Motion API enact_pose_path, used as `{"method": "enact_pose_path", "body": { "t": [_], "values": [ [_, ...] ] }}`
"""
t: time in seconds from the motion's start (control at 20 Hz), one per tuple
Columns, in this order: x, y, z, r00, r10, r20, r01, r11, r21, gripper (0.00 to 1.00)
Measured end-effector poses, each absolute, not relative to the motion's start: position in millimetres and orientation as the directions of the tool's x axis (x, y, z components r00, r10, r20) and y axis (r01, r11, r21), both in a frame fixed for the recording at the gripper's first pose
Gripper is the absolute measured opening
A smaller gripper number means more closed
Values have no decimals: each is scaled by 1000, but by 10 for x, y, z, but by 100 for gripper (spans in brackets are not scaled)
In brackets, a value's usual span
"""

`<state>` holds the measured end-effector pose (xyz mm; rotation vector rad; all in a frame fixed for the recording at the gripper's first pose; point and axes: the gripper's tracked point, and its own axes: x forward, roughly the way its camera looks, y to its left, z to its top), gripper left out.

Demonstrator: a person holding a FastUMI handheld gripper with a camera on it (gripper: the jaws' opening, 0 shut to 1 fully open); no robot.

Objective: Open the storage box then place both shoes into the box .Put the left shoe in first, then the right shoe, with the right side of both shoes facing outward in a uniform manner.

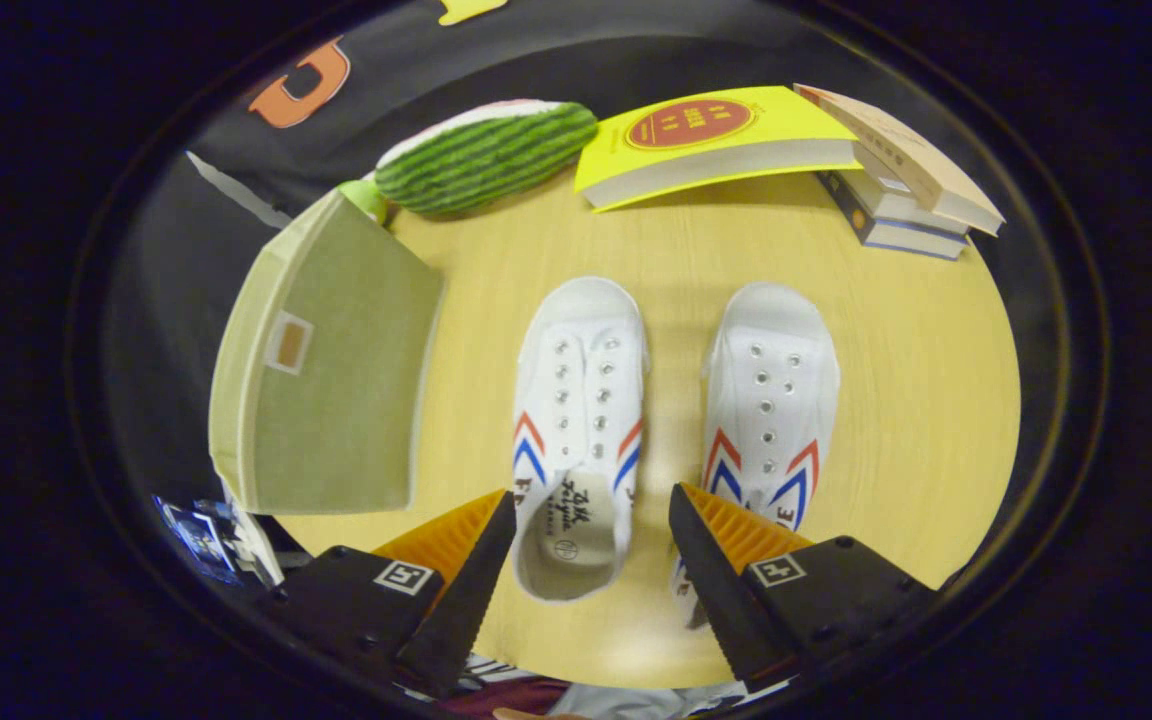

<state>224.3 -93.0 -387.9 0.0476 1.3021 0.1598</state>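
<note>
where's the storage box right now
In the gripper view the storage box stands closed on the table, left of the two shoes and in front of the green striped plush. The open tongs hover over the left shoe.

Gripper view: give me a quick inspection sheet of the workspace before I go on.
Surface: pale wooden table, bare between the things.
Job's things: storage box, lid closed, beside the left shoe; right shoe next to it; both upright, toes pointing away, apart from each other.
Clutter: watermelon-striped plush beyond the box; yellow book and a stack of books at the far edge.
Grippers: claw open above the left shoe's heel, holding nothing.
Cables: nothing seen.
Surroundings: black cloth wall behind the table.
</note>
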Motion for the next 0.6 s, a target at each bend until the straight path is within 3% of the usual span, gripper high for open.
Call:
{"method": "enact_pose_path", "body": {
  "t": [0.1,0.25,0.3,0.35,0.45,0.6],
  "values": [
    [2273,-939,-4014,256,142,-956,-69,989,128,92],
    [2295,-881,-4248,218,167,-961,-75,985,154,64],
    [2312,-749,-4261,219,239,-946,-84,971,225,55],
    [2325,-769,-4214,215,263,-940,-75,965,253,34],
    [2321,-776,-4198,232,305,-924,-24,951,308,8],
    [2297,-705,-4007,252,375,-892,4,922,388,6]
  ]
}}
